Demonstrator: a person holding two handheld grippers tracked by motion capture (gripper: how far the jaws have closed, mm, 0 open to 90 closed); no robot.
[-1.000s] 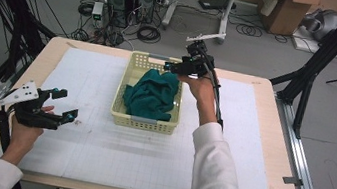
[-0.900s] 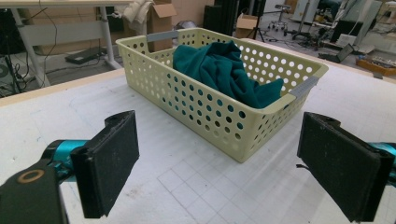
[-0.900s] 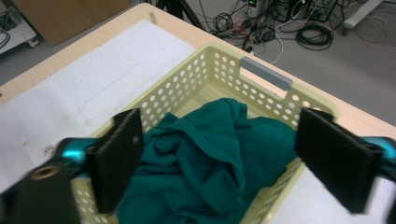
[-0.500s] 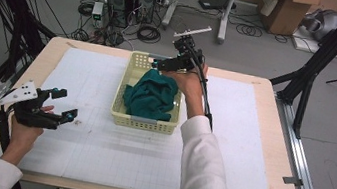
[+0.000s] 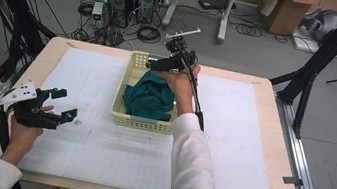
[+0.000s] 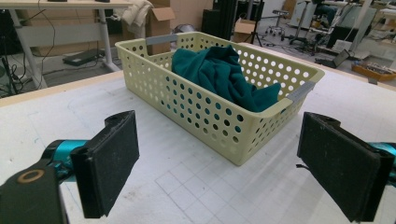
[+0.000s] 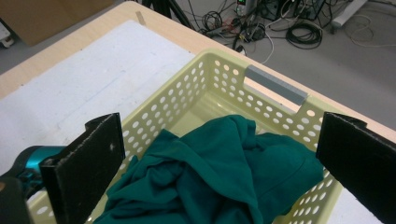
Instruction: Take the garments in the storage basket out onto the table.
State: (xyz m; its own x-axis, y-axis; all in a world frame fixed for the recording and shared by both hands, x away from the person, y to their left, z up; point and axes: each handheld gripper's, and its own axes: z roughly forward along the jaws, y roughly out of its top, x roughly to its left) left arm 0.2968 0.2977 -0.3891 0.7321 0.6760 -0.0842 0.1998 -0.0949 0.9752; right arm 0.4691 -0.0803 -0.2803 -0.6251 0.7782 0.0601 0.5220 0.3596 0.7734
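Above frame centre, right gripper [image 5: 152, 65] hangs over the green cloth [image 5: 148, 99] in the basket [image 5: 142, 122], jaws just opened wide (nothing between); left gripper [image 5: 64, 105], lower left, also apart.

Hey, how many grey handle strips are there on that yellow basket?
2. One grey strip sits on the basket's far end rim, toward the floor cables; the other grey strip is on the near end rim, facing the person. The teal cloth covers neither.

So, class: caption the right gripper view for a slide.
Open right gripper above a teal cloth in a yellow basket.
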